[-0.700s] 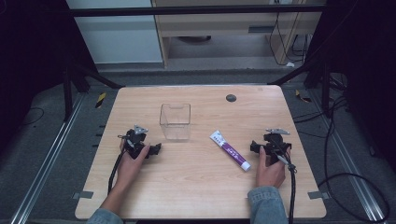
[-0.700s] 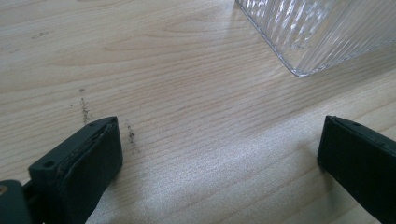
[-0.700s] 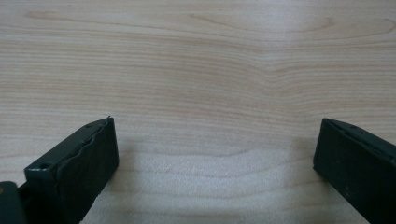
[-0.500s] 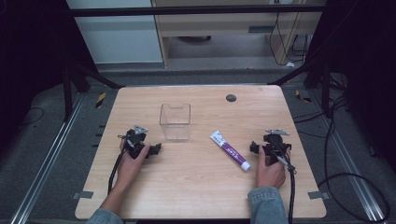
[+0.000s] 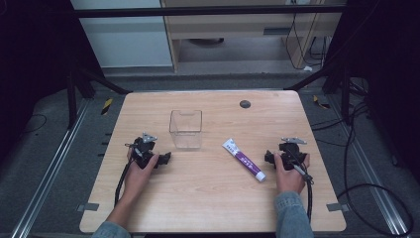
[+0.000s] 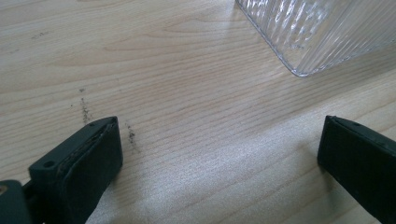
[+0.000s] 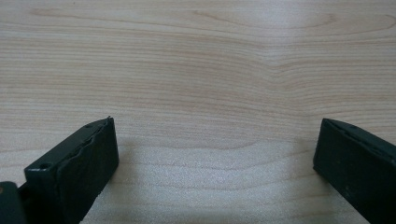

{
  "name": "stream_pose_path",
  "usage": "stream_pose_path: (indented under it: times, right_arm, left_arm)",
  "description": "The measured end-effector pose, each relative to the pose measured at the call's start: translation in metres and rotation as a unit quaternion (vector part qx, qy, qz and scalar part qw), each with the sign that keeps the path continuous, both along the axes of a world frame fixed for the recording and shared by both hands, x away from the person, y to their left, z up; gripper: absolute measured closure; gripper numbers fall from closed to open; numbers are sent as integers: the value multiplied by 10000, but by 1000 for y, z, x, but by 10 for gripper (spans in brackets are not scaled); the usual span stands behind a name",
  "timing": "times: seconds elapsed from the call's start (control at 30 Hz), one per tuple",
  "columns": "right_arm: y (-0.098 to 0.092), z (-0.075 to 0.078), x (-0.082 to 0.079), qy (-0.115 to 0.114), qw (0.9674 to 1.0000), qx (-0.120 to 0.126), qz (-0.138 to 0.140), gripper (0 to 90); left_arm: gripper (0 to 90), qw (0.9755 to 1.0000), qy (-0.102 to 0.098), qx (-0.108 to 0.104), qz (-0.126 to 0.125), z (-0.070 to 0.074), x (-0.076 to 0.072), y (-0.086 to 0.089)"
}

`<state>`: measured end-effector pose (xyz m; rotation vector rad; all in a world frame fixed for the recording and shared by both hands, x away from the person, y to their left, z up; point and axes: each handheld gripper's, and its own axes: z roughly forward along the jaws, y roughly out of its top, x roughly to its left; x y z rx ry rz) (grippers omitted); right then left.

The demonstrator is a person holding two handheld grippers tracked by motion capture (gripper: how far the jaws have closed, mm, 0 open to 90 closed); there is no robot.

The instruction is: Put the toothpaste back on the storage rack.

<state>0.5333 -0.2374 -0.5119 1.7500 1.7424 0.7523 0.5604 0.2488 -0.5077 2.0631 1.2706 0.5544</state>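
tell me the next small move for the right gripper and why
Probably slide the right gripper toward the toothpaste tube. Its jaws stand wide apart with bare wooden table between them, and in the high view the tube lies untouched just off its tips, slanted, near the clear container. The left gripper is open too, resting beside that container.

We see a pale wooden desk (image 5: pixel 208 203) with rounded corners and a small dark disc (image 5: pixel 244 104) set near its far edge. It stands on dark grey floor (image 5: pixel 44 163), with metal rails (image 5: pixel 47 186) running along both sides. Black cables (image 5: pixel 369 191) loop on the floor at right. Beyond the desk stand a white cabinet (image 5: pixel 124 39) and a light wood unit (image 5: pixel 237 34). Black frame bars (image 5: pixel 208 11) cross above; both far corners are dark.
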Motion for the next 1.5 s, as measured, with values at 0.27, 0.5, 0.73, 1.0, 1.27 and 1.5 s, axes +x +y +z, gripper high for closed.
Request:
stream_pose_path:
  times: [0.27,0.5,0.73,1.0,1.27,1.5]
  right_arm:
    - [-5,10,-7,250,9972,-65,703,110]
    - [3,38,-32,133,9900,-408,1346,123]
    - [26,56,-41,300,9784,-413,2002,179]
    - [58,73,-27,467,9635,-524,2583,237]
    - [89,92,-9,456,9522,-676,2944,270]
    - [104,91,13,800,9435,-628,3155,371]
  left_arm:
    - [0,10000,2,-1,2,0,0,0]
    - [0,10000,1,-1,4,0,0,0]
    - [0,10000,1,-5,13,0,0,0]
    - [0,10000,0,-6,15,0,0,0]
    - [0,10000,2,-8,16,0,-1,0]
    - [0,10000,-1,-20,21,0,-1,0]
